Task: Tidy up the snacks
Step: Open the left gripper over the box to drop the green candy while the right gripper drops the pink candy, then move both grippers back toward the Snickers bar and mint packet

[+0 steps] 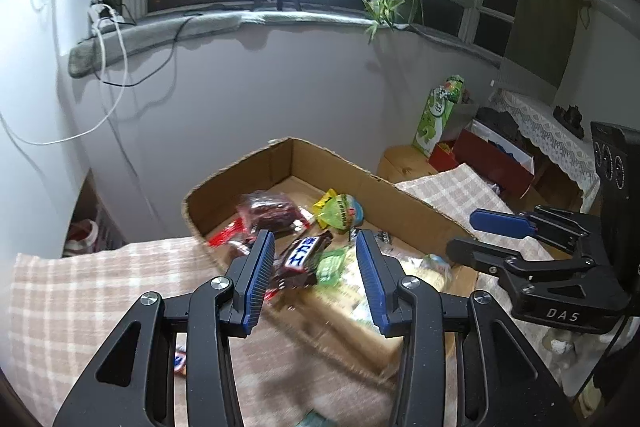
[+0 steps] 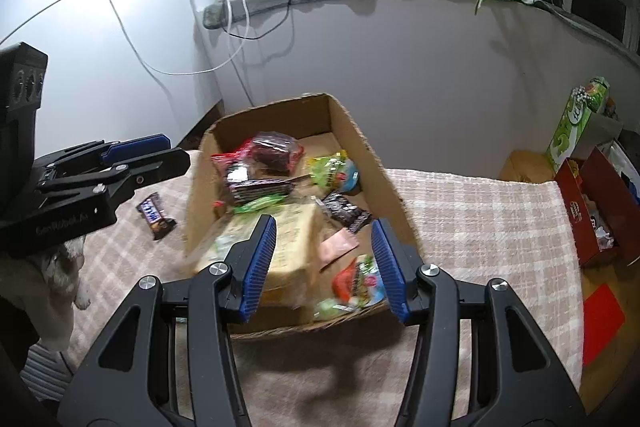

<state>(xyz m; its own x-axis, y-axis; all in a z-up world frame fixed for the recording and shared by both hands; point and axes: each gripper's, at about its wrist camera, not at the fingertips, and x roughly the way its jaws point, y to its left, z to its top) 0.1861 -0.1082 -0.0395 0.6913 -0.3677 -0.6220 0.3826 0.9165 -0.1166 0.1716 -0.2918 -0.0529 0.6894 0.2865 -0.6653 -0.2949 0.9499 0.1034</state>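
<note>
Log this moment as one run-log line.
left gripper: open, empty | right gripper: open, empty | cardboard box: holds snacks | candy bar: outside box

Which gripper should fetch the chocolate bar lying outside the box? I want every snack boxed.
Left. In the right wrist view the chocolate bar lies on the checked cloth just below the left gripper, whose jaws hold nothing; the cardboard box separates it from the right gripper.

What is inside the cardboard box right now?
The cardboard box holds loose snacks: a dark red packet, a green packet, a black wrapper and a large pale bag. Whatever lies beneath that bag is covered.
</note>
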